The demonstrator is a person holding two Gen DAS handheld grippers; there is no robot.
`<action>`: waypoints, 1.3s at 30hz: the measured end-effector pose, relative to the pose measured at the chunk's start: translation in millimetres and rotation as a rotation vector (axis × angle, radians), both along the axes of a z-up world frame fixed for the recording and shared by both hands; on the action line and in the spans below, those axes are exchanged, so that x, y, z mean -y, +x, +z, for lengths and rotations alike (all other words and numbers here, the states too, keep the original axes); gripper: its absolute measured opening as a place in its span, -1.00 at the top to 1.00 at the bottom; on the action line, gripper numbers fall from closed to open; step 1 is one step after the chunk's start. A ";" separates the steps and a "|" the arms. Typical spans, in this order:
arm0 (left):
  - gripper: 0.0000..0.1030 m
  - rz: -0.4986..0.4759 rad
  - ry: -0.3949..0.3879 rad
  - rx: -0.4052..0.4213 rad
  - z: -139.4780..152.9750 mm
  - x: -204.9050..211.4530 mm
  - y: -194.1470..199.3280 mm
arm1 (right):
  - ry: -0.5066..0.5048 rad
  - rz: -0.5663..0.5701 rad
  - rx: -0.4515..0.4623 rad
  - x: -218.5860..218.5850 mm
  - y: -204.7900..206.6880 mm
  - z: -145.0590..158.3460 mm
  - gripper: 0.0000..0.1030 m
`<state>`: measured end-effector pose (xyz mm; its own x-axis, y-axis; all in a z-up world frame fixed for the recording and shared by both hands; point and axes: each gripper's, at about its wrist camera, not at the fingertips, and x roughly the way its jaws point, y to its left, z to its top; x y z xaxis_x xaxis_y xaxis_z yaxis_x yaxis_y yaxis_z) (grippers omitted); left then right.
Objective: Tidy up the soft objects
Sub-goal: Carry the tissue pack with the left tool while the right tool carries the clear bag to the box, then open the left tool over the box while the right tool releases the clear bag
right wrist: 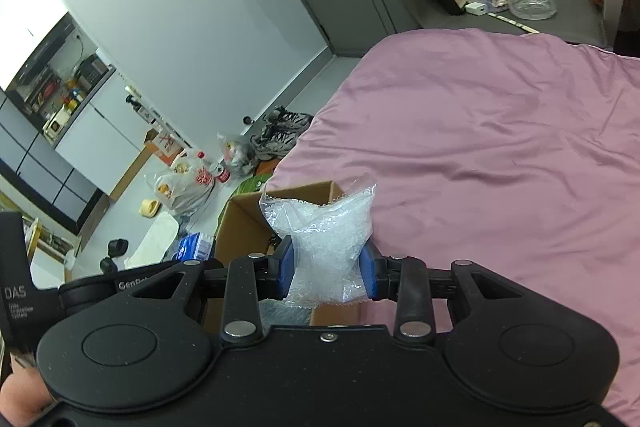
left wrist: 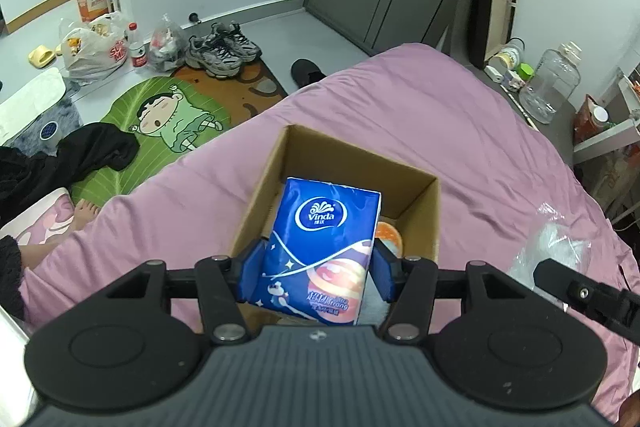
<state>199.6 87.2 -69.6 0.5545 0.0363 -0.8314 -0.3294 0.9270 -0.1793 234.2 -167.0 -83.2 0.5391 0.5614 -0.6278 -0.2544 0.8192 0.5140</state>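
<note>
Our left gripper (left wrist: pixel 316 267) has its fingers (left wrist: pixel 250 267) pinching a blue tissue pack (left wrist: pixel 320 243) held over the open cardboard box (left wrist: pixel 420 223) on the pink bed (left wrist: pixel 460 131); our right gripper (right wrist: pixel 328 267) squeezes a clear bag of pellets (right wrist: pixel 324 235) just beside that box. We judge the slick bag could slip, or the pack could catch the box rim and tip it on the soft bedding. The bed lies open to the right; its edge drops off left.
</note>
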 end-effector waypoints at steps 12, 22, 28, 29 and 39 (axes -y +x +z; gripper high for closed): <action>-0.08 0.016 0.016 -0.066 -11.8 -15.9 -0.7 | 0.051 0.041 0.024 -23.2 7.9 6.4 0.36; -0.20 0.035 -0.004 -0.089 -4.1 -27.4 2.1 | 0.073 0.100 0.018 -50.5 21.5 3.0 0.35; -0.20 0.059 0.008 -0.079 3.4 -34.6 0.4 | 0.117 0.099 0.011 -59.6 28.0 4.7 0.08; -0.20 0.059 0.007 -0.075 4.6 -34.9 -0.1 | 0.124 0.098 0.008 -57.9 27.1 6.5 -0.09; -0.44 0.019 0.013 -0.036 15.2 -7.0 -1.1 | 0.083 0.065 0.026 -21.0 5.1 23.6 -0.25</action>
